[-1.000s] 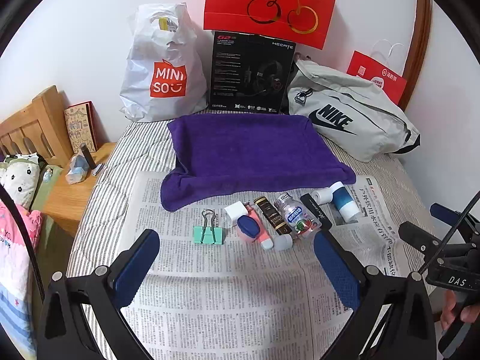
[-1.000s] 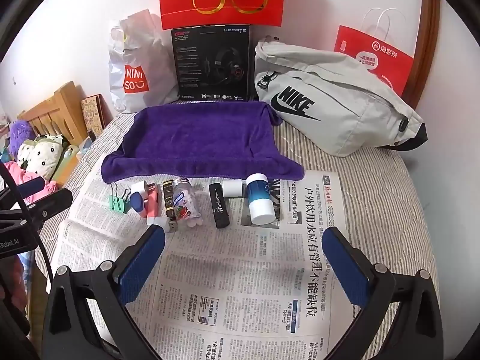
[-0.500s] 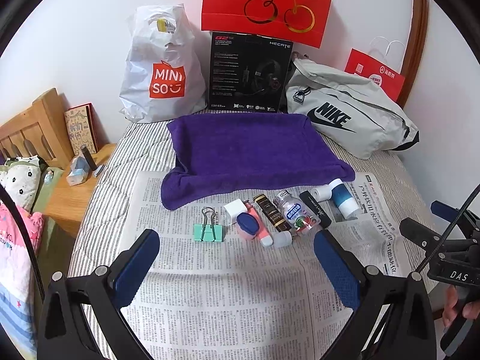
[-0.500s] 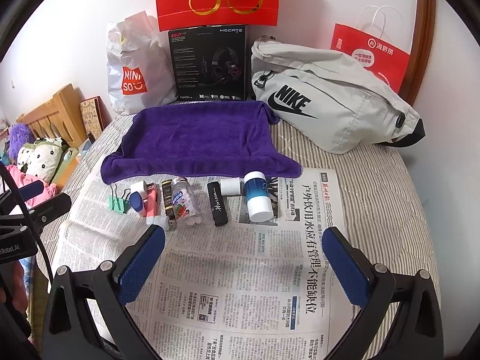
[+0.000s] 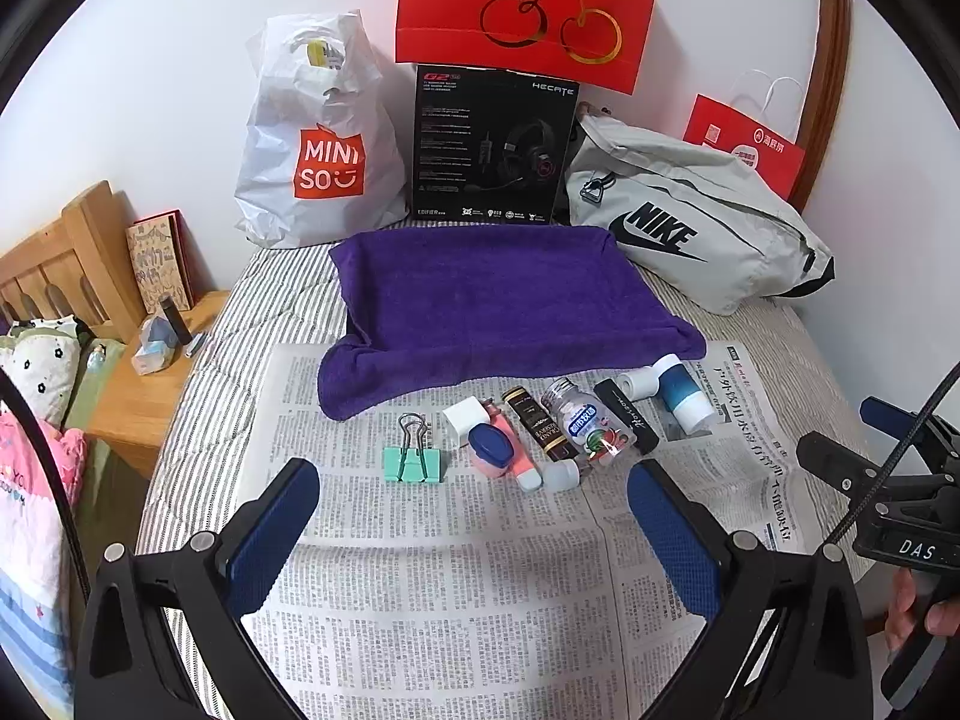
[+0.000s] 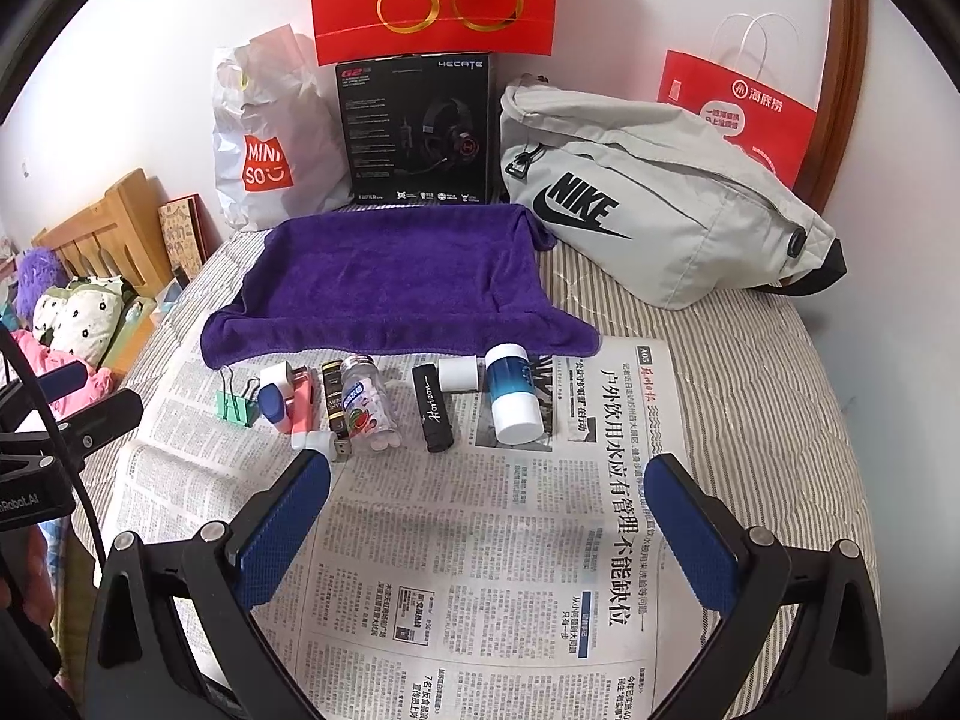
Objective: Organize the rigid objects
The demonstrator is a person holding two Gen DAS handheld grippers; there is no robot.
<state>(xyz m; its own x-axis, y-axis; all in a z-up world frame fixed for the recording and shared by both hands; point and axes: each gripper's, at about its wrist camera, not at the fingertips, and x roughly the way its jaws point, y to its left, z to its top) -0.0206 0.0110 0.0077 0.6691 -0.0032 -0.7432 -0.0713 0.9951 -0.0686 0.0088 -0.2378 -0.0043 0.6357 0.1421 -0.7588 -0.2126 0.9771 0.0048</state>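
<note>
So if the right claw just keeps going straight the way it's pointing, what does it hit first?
Probably bare newspaper first. The right claw hangs open above it, angled down. Going further, it would likely reach the black Horizon stick or blue-and-white bottle; depth is unclear.

A purple towel (image 5: 504,300) lies by a mint-green binder clip (image 5: 414,463) on grey-striped bedding (image 5: 234,348), before a red bag (image 5: 528,6).

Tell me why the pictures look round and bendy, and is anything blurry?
Left wrist view: a fisheye lens bends the edges, dark corners ring the picture, and the newspaper print stays sharp. Right wrist view: same bulge, the wooden frame curves, soft even light, only faint shadows beside the blue-and-white bottle.
</note>
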